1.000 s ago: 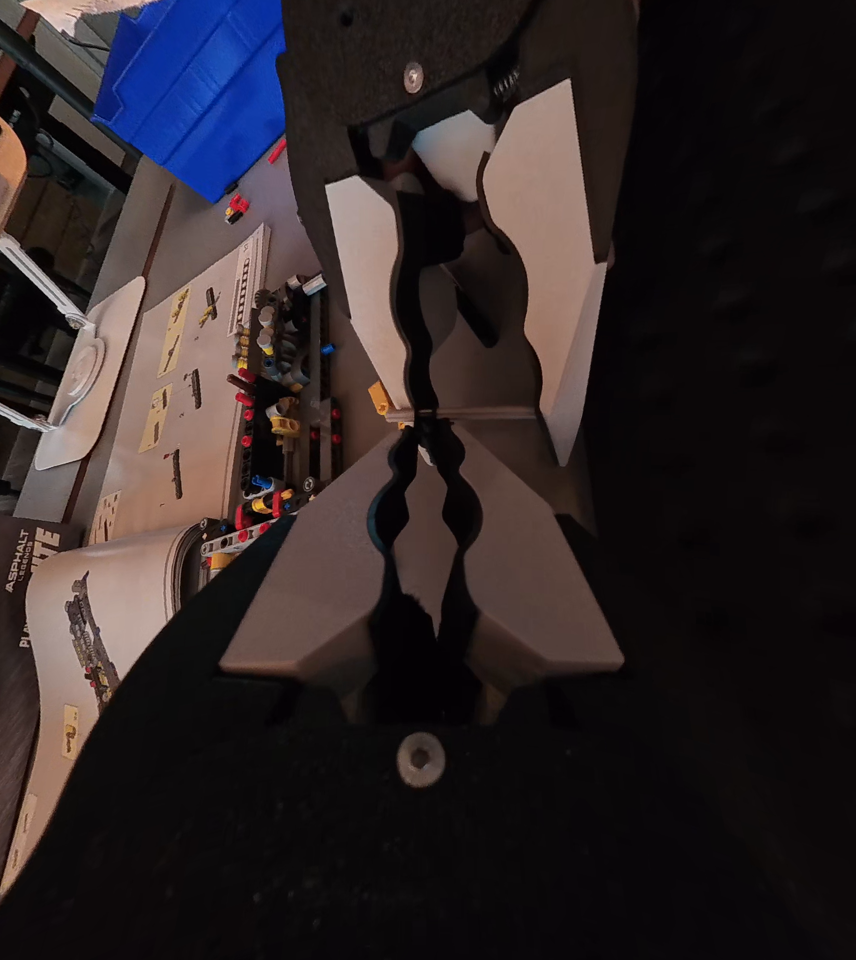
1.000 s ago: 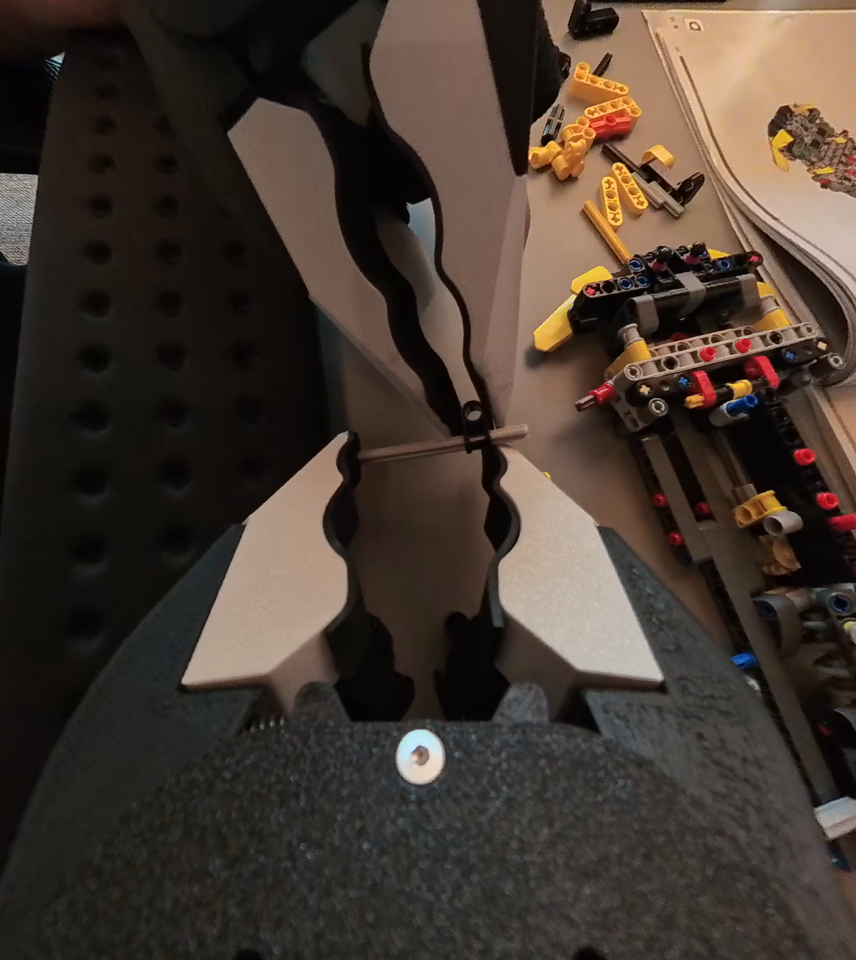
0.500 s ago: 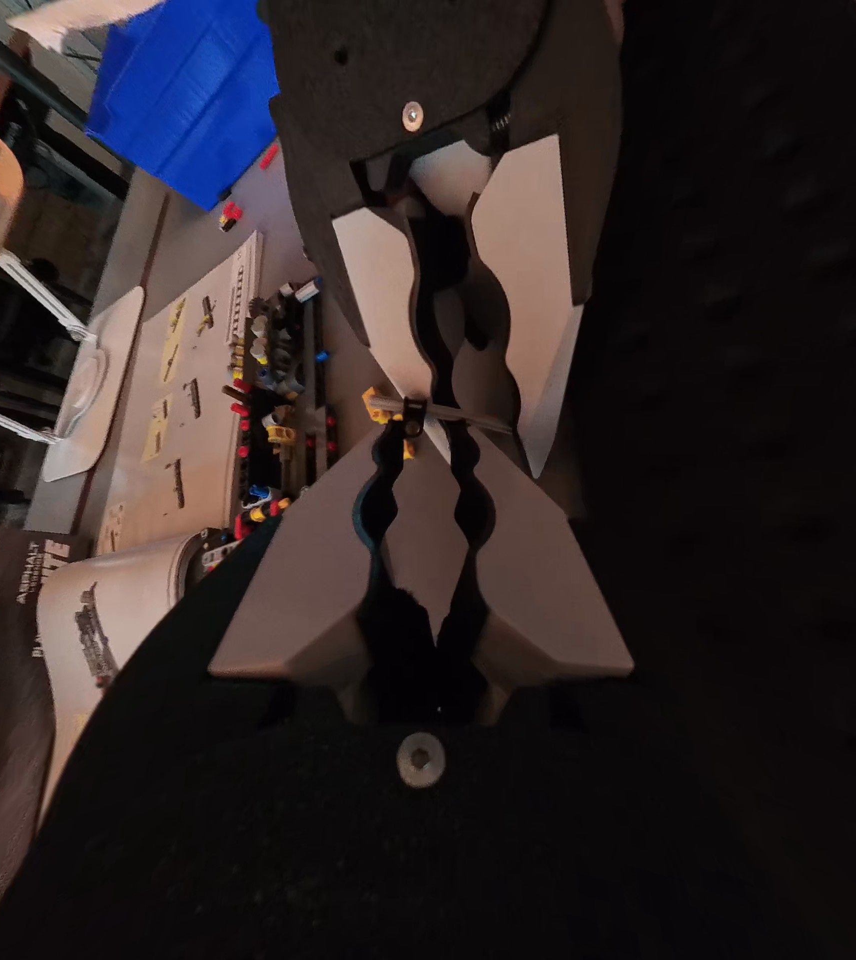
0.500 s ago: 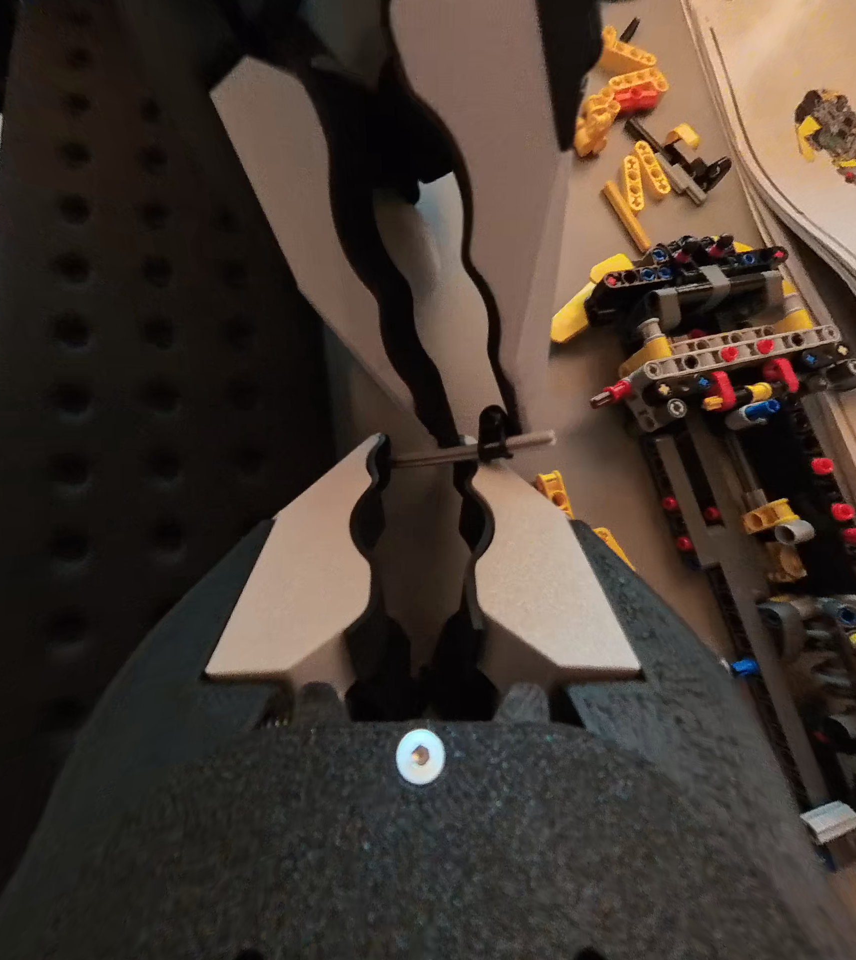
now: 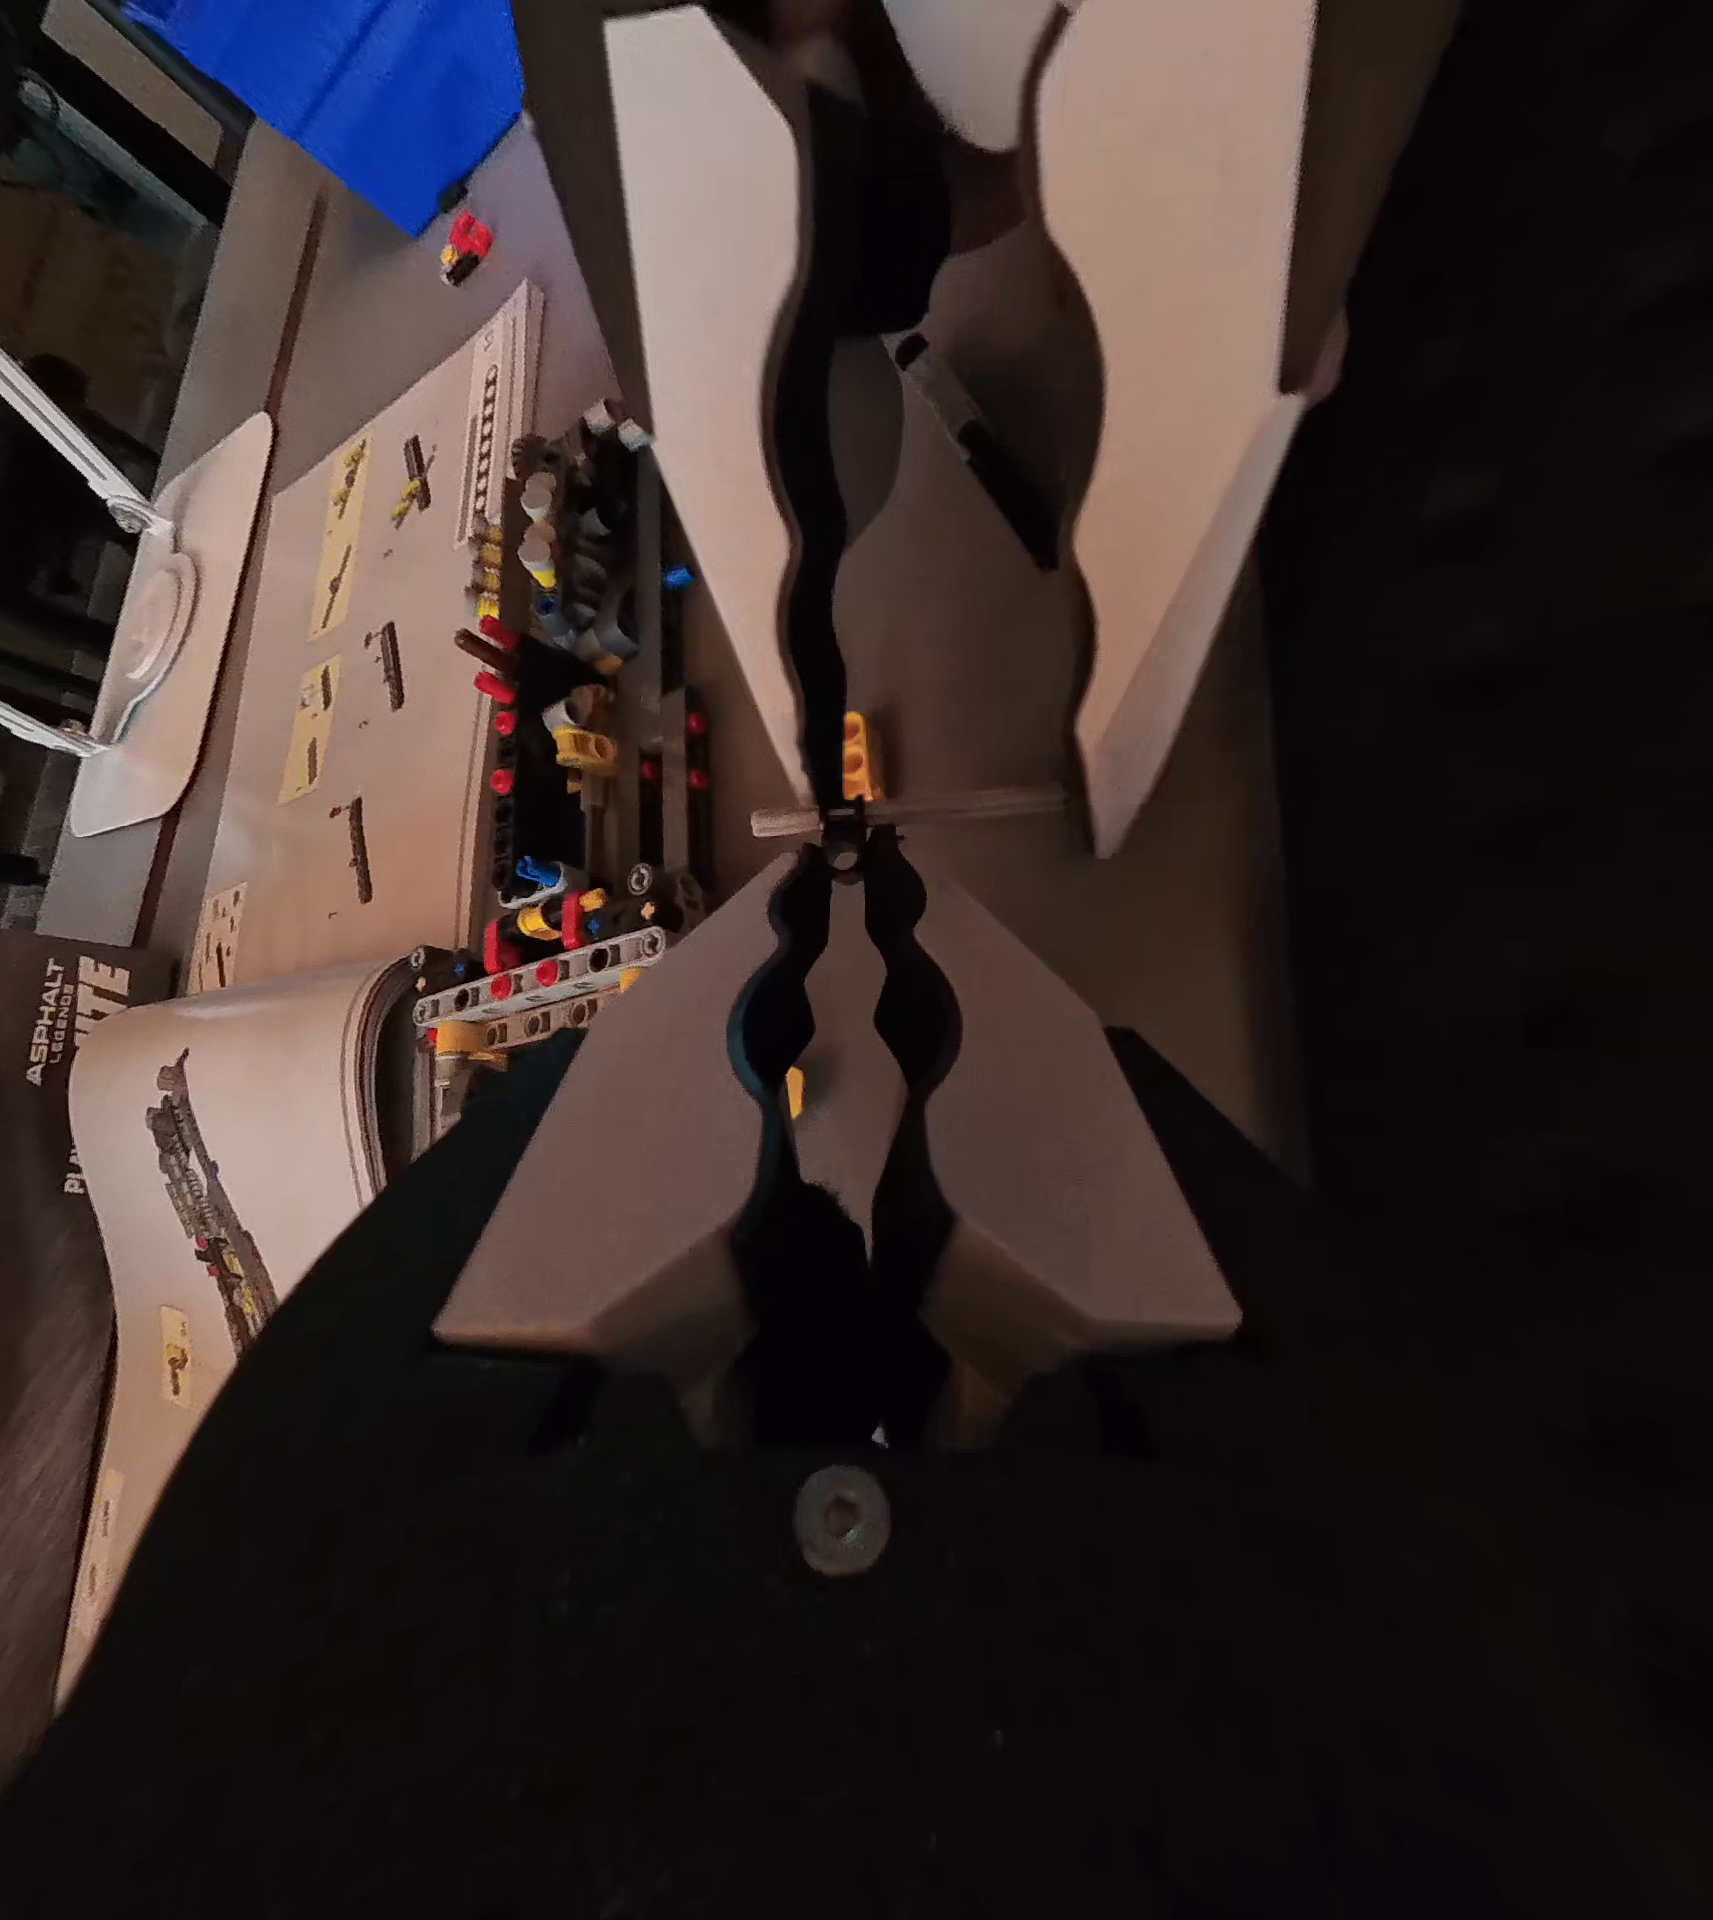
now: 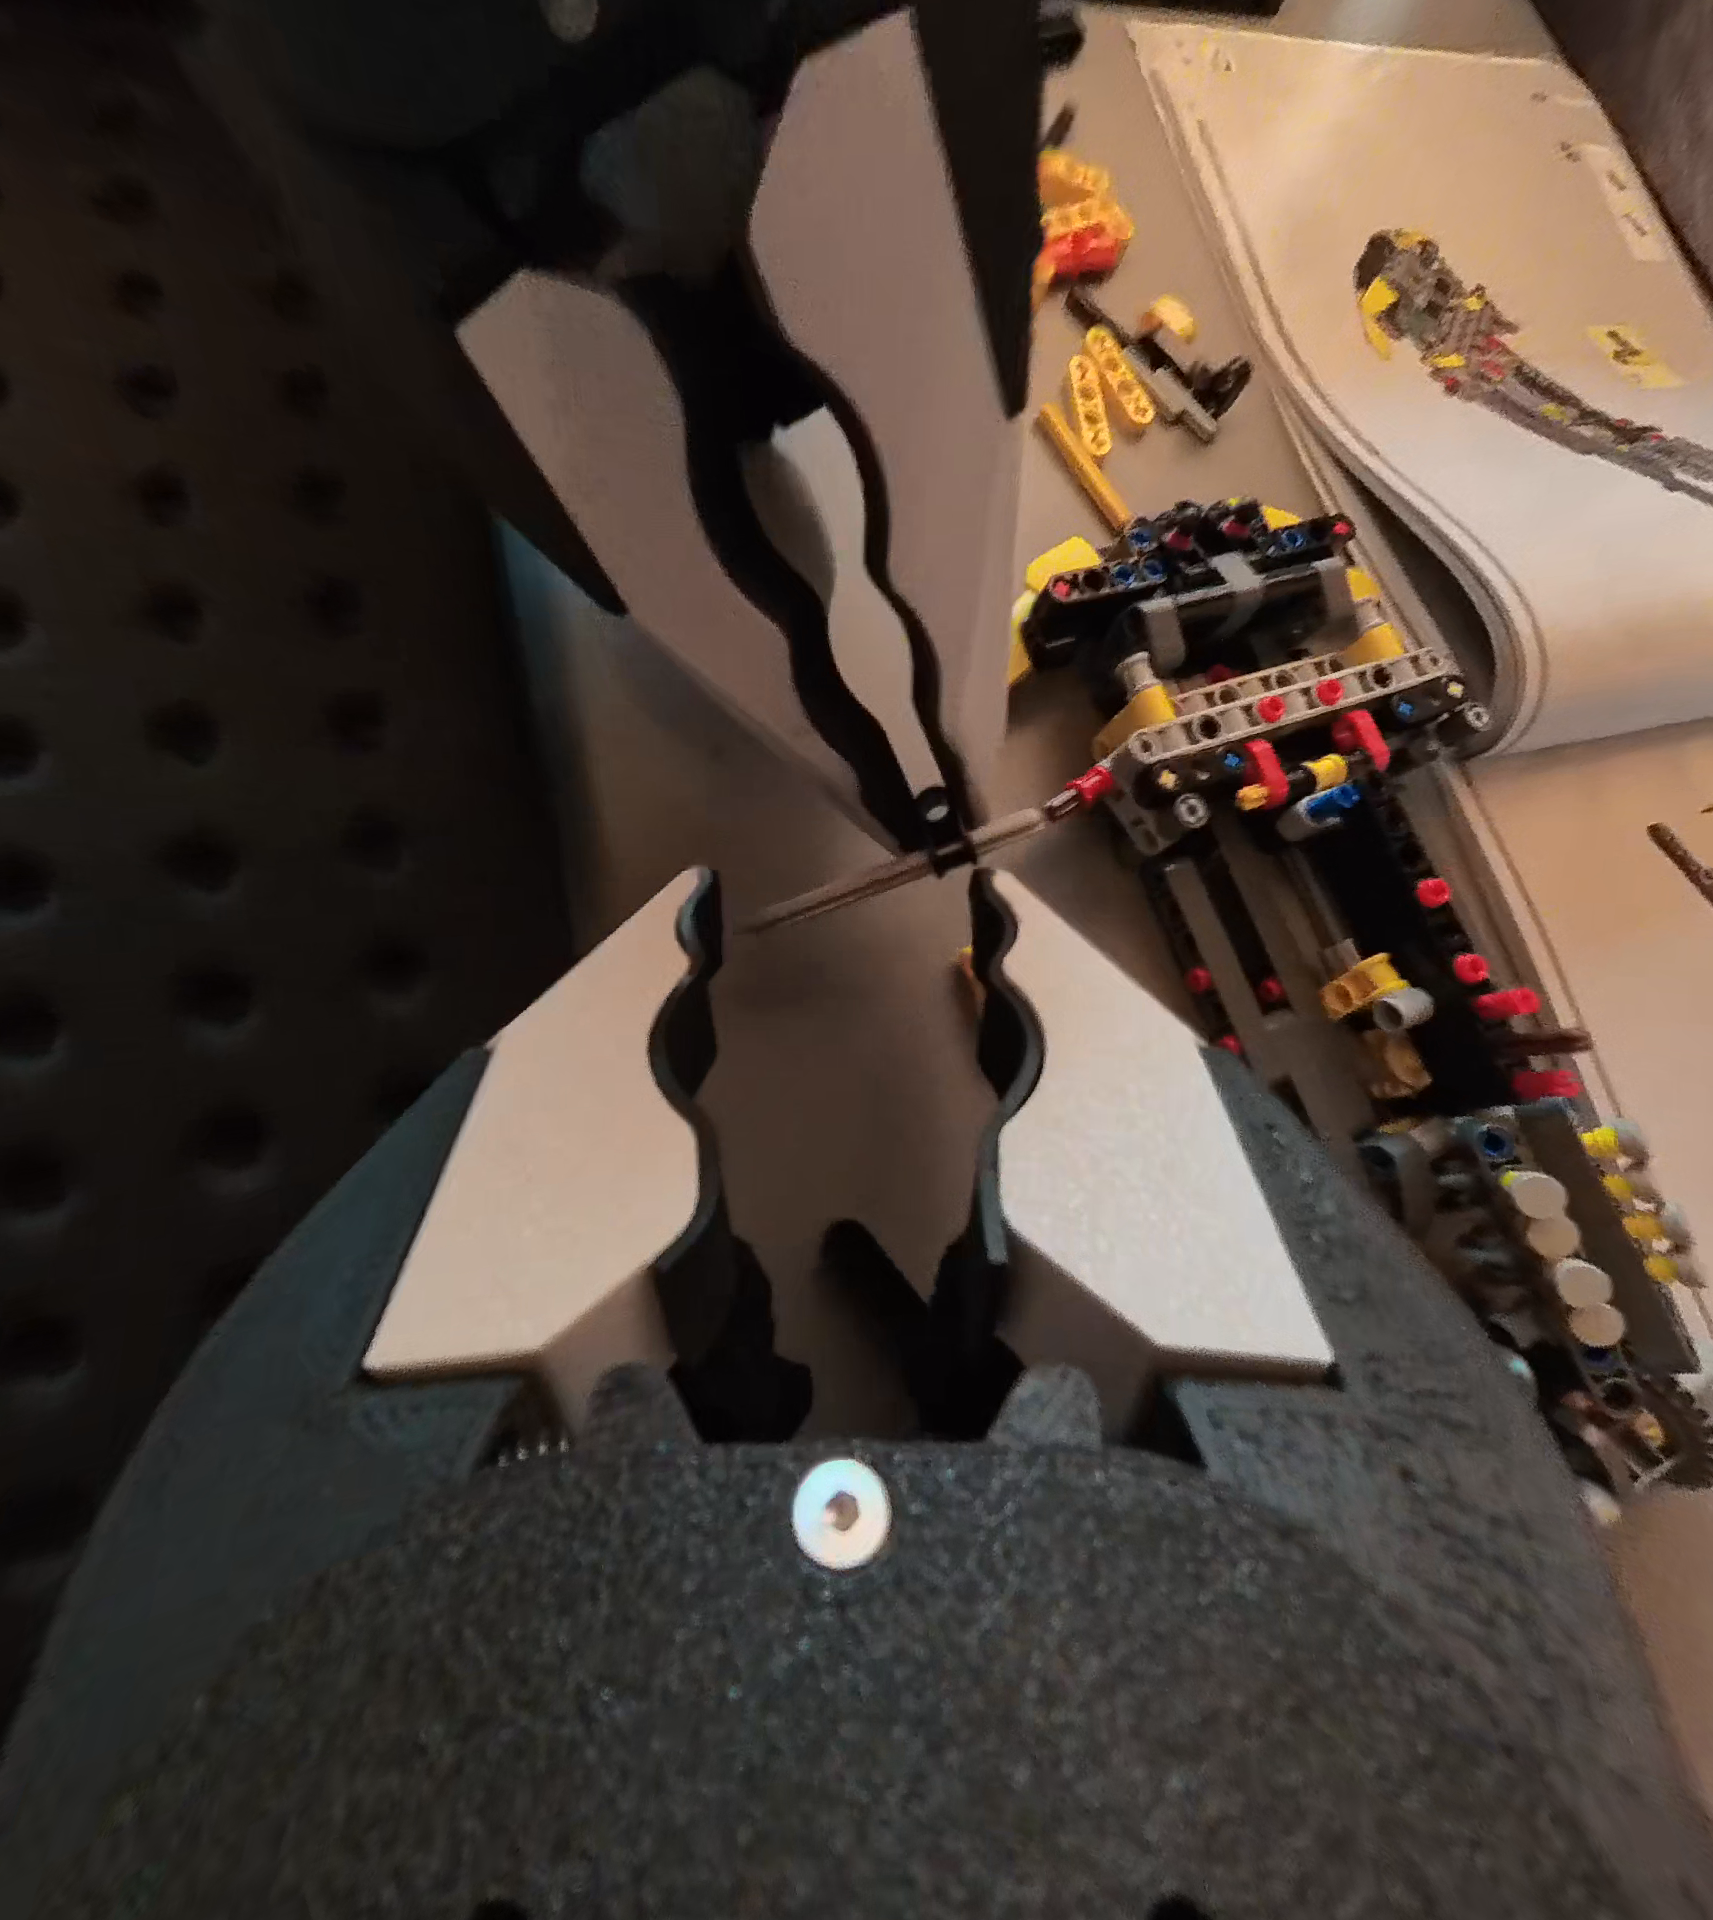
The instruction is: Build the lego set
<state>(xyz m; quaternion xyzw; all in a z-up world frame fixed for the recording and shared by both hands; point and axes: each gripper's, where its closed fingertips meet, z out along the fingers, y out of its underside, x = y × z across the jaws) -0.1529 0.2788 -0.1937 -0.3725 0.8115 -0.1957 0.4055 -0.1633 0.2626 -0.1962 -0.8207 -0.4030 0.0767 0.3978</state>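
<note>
Two small parts make up what is in hand: a black connector (image 6: 935, 826) threaded on a thin grey axle (image 6: 831, 894), held in the air just beside the long black-and-grey model (image 6: 1278, 727) on the table. The left gripper (image 5: 844, 862) is pinched tight on the connector, as it was a second ago. The change is in the right gripper (image 6: 839, 896). Half a second ago its fingers had drawn closer around the axle; now they stand apart again with nothing between them, and the axle passes just above their tips, tilted where it lay level before. The axle's far end now points close to a red pin at the model's near corner. Likely the axle is seated and carried by the left gripper alone, leaving the right free to steady the model. Loose yellow beams (image 6: 1106, 390) and the open instruction booklet (image 6: 1558, 468) lie beyond.
</note>
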